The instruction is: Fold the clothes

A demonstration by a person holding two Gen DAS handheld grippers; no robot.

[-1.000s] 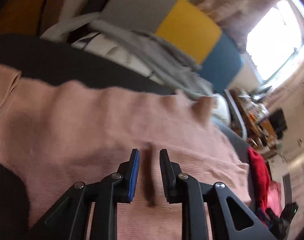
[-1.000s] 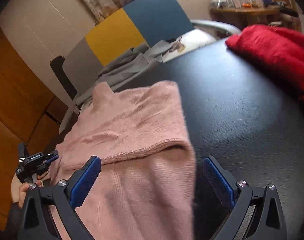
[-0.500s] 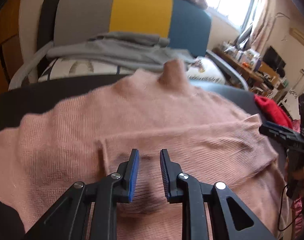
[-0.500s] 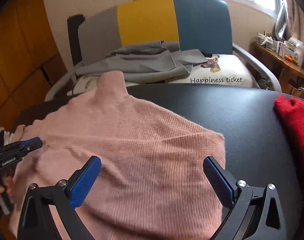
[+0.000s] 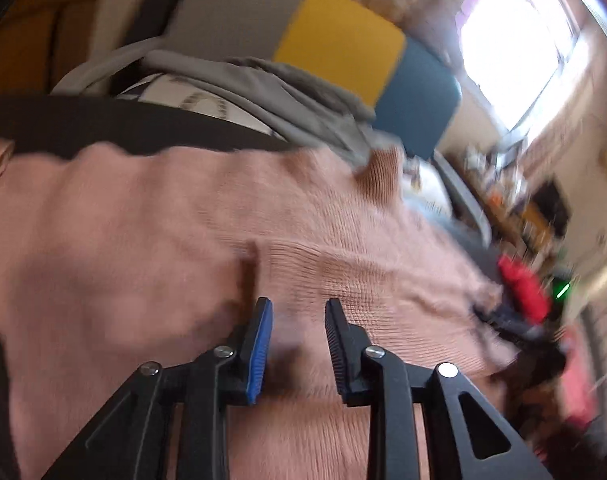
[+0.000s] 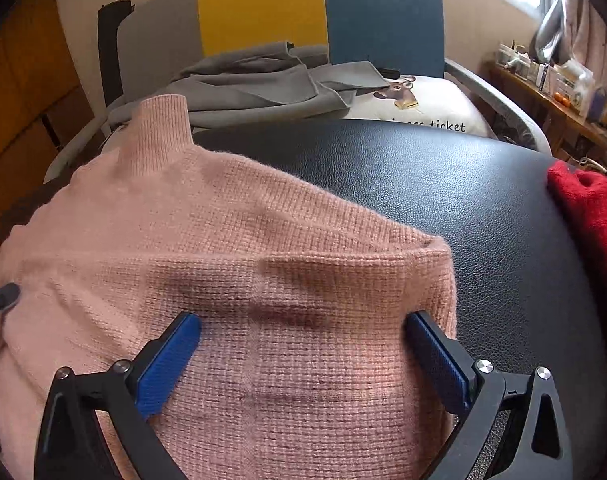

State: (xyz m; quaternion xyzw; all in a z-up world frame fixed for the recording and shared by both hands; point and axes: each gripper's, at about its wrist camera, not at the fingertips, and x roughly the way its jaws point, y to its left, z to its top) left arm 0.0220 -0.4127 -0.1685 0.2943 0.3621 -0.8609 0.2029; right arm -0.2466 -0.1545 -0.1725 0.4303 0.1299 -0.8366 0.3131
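Observation:
A pink knit sweater (image 6: 243, 220) lies on the black leather-look table (image 6: 443, 184), collar pointing to the far side. My right gripper (image 6: 303, 318) hangs open and wide over the sweater's folded right part, with nothing between its blue pads. In the blurred left wrist view, my left gripper (image 5: 297, 304) sits low on the sweater (image 5: 143, 220). Its jaws are close together, and a ridge of knit runs into them. Its tip (image 6: 1, 300) shows at the sweater's left edge. The right gripper (image 5: 515, 324) is a dark blur at the sweater's right edge.
A red garment (image 6: 587, 208) lies on the table's right side. Behind the table stands a grey, yellow and blue chair (image 6: 263, 8) holding a grey garment (image 6: 255, 84) and a white printed cushion (image 6: 423, 108). A cluttered shelf (image 6: 551, 80) is at the far right.
The right gripper has swung left and come down over the sweater's right part, still open. The left wrist view has swung about; its jaws keep the same narrow gap on the knit.

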